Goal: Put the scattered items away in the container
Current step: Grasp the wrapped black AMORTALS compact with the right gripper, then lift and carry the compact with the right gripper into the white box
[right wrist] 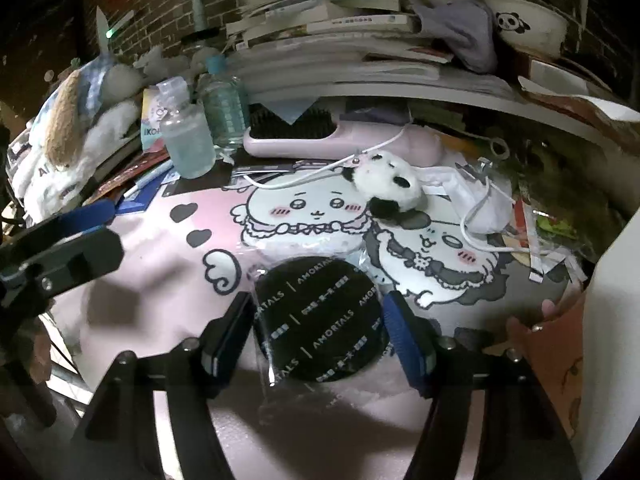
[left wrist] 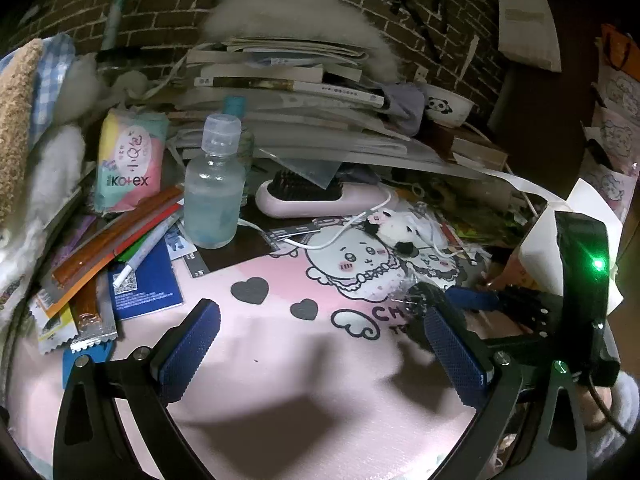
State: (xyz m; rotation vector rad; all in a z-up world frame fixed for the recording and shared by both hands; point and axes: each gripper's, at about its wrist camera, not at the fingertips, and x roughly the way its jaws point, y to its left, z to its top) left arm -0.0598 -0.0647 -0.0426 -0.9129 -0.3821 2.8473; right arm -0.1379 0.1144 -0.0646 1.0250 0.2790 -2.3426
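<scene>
- Where the right wrist view looks down its fingers, the right gripper [right wrist: 320, 316] brackets a round black disc in a clear plastic wrapper [right wrist: 320, 320], the disc printed with repeating white "AMORTALS" lettering and thin lines.
- The disc's left edge meets the left pad [right wrist: 232, 336] and its right edge the blue-ribbed right pad [right wrist: 408, 340]; the fingers appear closed onto it, though firm contact cannot be confirmed.
- The wrapper is crinkled and glossy, extending past the disc toward the camera, and it lies over the pink cartoon-printed mat [right wrist: 160, 300] covering the desk.
- The left gripper [left wrist: 320, 344] hangs wide open above a bare pink stretch of the mat [left wrist: 280, 360], its blue textured pads [left wrist: 188, 352] holding nothing.
- In the left wrist view the right gripper [left wrist: 472, 300] shows at the right edge, just beside a white and orange paper bag [left wrist: 560, 240].
- A small black-and-white panda plush [right wrist: 384, 188] rests on the mat behind the disc, with a white cable [right wrist: 312, 172] running past it.
- A translucent plastic bottle with a clear cap [left wrist: 214, 192] stands upright near a pink hairbrush with dark bristles [left wrist: 316, 196].
- Long orange and red snack sachets [left wrist: 104, 248] lie fanned at the left, near a pastel Kotex packet [left wrist: 128, 160].
- A messy stack of books and papers [left wrist: 288, 92] rises behind, with a white panda-print bowl [left wrist: 448, 108] at its right end.
</scene>
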